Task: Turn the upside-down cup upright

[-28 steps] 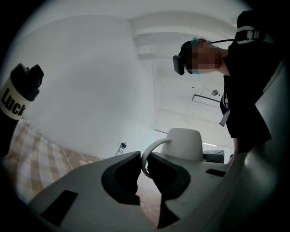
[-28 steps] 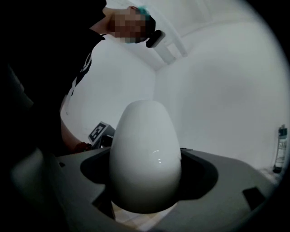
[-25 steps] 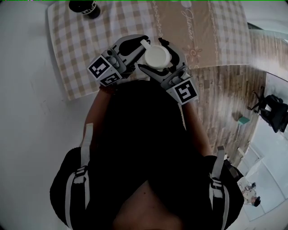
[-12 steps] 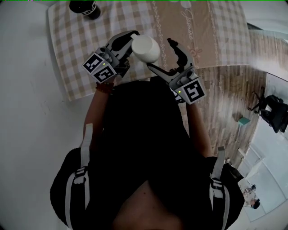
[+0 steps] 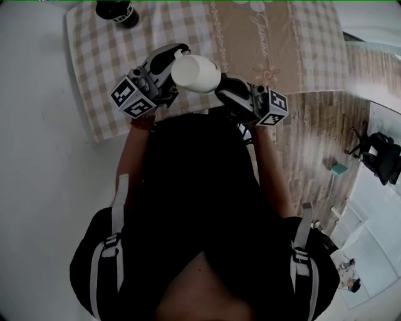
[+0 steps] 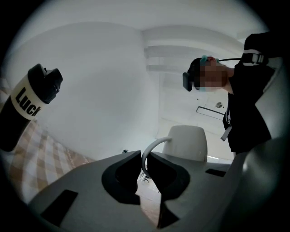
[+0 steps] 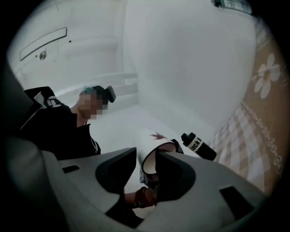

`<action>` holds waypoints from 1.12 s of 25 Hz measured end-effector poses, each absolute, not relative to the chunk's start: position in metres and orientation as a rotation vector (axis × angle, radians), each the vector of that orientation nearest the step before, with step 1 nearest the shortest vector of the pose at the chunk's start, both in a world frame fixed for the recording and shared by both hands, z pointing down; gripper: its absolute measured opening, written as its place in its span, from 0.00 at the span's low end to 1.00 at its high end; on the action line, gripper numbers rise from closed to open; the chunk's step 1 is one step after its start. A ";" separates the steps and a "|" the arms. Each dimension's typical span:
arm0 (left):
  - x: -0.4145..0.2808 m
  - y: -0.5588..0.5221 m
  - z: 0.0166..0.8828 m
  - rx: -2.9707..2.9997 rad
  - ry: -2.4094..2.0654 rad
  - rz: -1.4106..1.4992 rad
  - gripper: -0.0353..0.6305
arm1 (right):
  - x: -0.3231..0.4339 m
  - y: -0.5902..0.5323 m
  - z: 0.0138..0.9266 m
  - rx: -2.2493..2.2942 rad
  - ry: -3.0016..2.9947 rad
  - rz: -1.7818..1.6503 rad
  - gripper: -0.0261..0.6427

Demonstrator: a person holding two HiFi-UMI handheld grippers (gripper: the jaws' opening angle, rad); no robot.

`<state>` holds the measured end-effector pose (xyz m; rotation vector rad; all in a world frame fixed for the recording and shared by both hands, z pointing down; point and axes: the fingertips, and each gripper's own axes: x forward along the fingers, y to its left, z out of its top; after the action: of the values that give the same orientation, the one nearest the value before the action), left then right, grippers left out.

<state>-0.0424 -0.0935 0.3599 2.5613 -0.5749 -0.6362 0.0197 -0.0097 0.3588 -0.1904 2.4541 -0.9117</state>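
One cup (image 5: 195, 73), left claw (image 6: 145, 159) clamping its handle (image 6: 152, 147), right claw (image 7: 146, 156) just closing on rim (image 7: 166, 143), one bottle (image 5: 117, 11)

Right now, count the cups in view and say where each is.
1. The white cup is held above the checked table, its handle pinched by the left gripper. Others may be hidden.
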 end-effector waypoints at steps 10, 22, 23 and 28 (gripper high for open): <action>-0.049 -0.085 0.378 2.604 -0.482 -0.581 0.12 | -0.013 0.000 0.361 0.073 2.356 -1.156 0.14; -0.048 -0.076 0.391 2.554 -0.395 -0.562 0.14 | -0.023 0.007 0.351 0.141 2.353 -1.117 0.09; -0.048 -0.076 0.391 2.555 -0.393 -0.558 0.15 | -0.024 0.008 0.349 0.142 2.352 -1.110 0.09; -0.049 -0.068 0.403 2.572 -0.340 -0.465 0.22 | -0.027 0.014 0.352 0.142 2.408 -1.102 0.10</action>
<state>-0.0491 -0.0683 0.4025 2.5724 -0.3397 -0.4649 -0.0272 0.0144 0.3518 0.1422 2.4082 -1.1022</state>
